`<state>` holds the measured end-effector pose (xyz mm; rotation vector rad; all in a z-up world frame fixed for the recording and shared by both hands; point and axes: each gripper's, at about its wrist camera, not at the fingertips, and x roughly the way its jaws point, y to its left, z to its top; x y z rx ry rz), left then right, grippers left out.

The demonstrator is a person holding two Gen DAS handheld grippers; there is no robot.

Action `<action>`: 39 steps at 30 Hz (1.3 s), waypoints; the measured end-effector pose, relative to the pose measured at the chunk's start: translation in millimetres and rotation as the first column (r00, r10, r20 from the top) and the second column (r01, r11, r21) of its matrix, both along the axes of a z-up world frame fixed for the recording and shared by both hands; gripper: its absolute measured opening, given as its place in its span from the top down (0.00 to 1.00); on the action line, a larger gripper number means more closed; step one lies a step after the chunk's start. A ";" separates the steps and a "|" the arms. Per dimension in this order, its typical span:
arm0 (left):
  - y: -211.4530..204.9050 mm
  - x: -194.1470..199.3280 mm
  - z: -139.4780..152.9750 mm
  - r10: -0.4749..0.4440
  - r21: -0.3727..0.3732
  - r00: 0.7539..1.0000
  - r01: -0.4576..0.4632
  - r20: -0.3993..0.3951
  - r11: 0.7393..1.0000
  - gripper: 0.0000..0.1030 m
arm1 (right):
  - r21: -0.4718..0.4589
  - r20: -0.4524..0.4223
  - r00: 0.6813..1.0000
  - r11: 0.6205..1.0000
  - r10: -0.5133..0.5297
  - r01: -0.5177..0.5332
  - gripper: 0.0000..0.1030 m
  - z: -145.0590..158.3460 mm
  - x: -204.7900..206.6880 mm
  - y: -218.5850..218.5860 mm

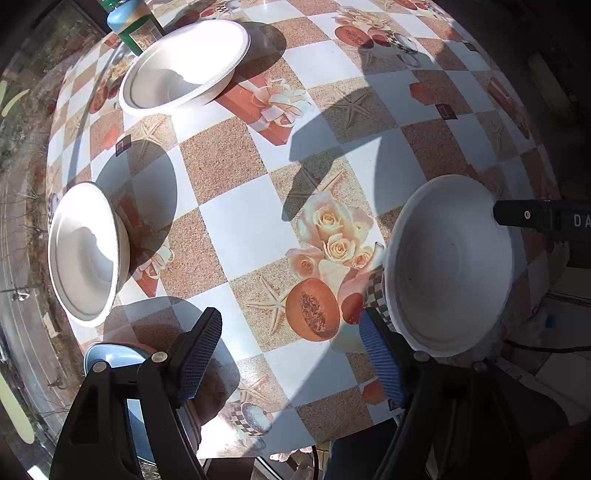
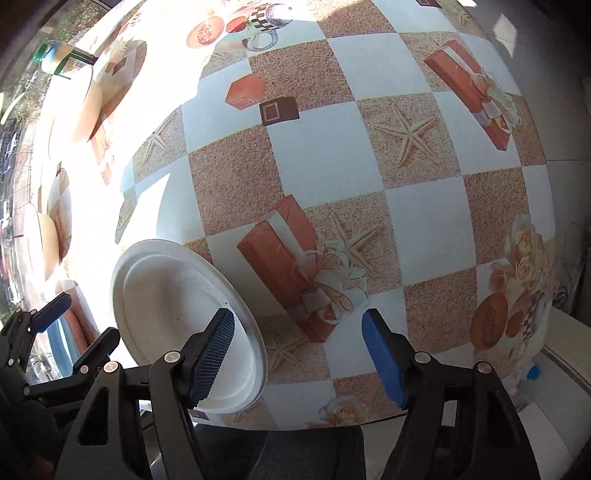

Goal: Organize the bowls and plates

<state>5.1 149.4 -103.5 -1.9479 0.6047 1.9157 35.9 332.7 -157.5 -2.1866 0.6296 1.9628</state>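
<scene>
A round desk is seen, covered with a glossy checked oilcloth printed with starfish, roses, halved melons and ribboned gift boxes. Taken from the rose print near the middle of the left wrist view, three white bowls are placed around it: a near bowl just to its right at the desk edge, a left bowl well away to its left, and a far bowl beyond it. All three are shallow, matte and wide-rimmed, with a stepped ring inside. A green bottle with a pale blue shoulder stands just behind the far bowl. A light blue plate is partly hidden behind the left finger of the left gripper, below the left bowl.

The left gripper is held with its jaws spread apart and nothing between them; the ribbed blue pads are bare. The right gripper is likewise released, with the near bowl lying behind and partly covered by its left finger, not between the jaws. Hard shadows are cast across the desk by the bowls and grippers.
</scene>
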 end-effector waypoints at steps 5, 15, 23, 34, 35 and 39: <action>-11.2 -27.1 21.8 0.063 0.034 0.995 -0.061 -0.073 0.998 0.22 | 0.008 -0.034 0.999 1.000 0.022 -0.021 0.29 21.8 -24.3 1.3; -57.1 -136.6 36.2 0.317 0.053 0.929 -0.312 -0.190 0.949 0.22 | 0.006 -0.130 0.980 0.989 0.150 -0.150 0.29 60.2 -115.7 -22.9; -62.8 -202.9 14.6 0.373 0.007 0.901 -0.381 -0.223 0.925 0.22 | -0.044 -0.162 0.976 0.987 0.148 -0.157 0.29 59.5 -177.5 -54.3; -53.8 -241.3 -33.2 0.361 -0.038 0.915 -0.373 -0.178 0.927 0.23 | -0.073 -0.150 0.980 0.987 0.128 -0.140 0.29 10.4 -231.1 -90.5; -54.1 -241.1 -36.0 0.363 -0.049 0.916 -0.376 -0.174 0.925 0.23 | -0.075 -0.148 0.981 0.987 0.129 -0.141 0.29 7.6 -232.1 -92.1; -56.9 -236.1 -43.9 0.390 -0.009 0.915 -0.393 -0.103 0.920 0.45 | -0.097 -0.130 0.984 0.986 0.124 -0.137 0.33 -5.7 -232.1 -98.5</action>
